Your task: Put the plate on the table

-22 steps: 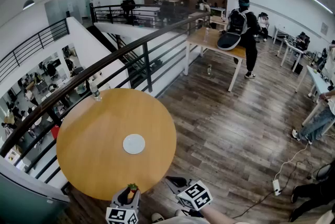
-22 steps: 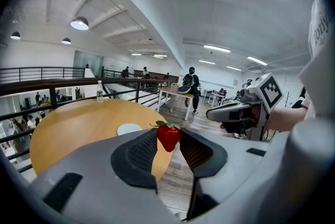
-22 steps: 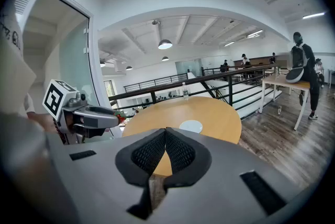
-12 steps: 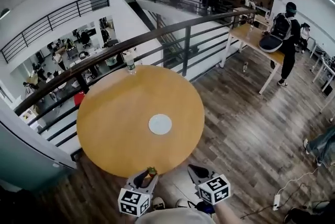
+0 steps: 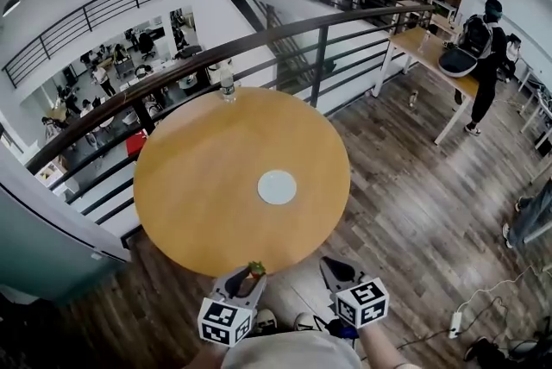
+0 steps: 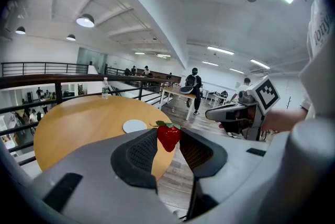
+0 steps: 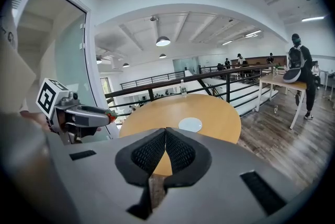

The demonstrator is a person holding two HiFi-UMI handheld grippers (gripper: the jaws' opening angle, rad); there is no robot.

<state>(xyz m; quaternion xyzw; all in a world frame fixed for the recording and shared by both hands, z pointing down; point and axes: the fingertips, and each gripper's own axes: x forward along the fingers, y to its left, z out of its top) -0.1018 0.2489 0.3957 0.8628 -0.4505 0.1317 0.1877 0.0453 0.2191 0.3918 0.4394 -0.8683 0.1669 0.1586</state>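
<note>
A small white plate (image 5: 277,186) lies flat on the round wooden table (image 5: 198,178), a little right of its middle. It also shows as the plate (image 6: 135,125) in the left gripper view and the plate (image 7: 190,124) in the right gripper view. My left gripper (image 5: 250,273) hovers just off the table's near edge, shut on a red strawberry (image 6: 169,136) with green leaves. My right gripper (image 5: 333,265) is beside it over the floor, its jaws shut with nothing between them (image 7: 165,131). Both grippers point toward the table, well short of the plate.
A water bottle (image 5: 227,84) stands at the table's far edge against the dark railing (image 5: 319,44), beyond which the floor drops to a lower level. Wooden floor lies to the right, with a person (image 5: 485,57) at another table (image 5: 431,53). A power strip (image 5: 454,322) lies lower right.
The head view has shifted, so the table and plate now sit further right and higher in the picture. Both grippers keep their places by the near edge, the strawberry still held.
</note>
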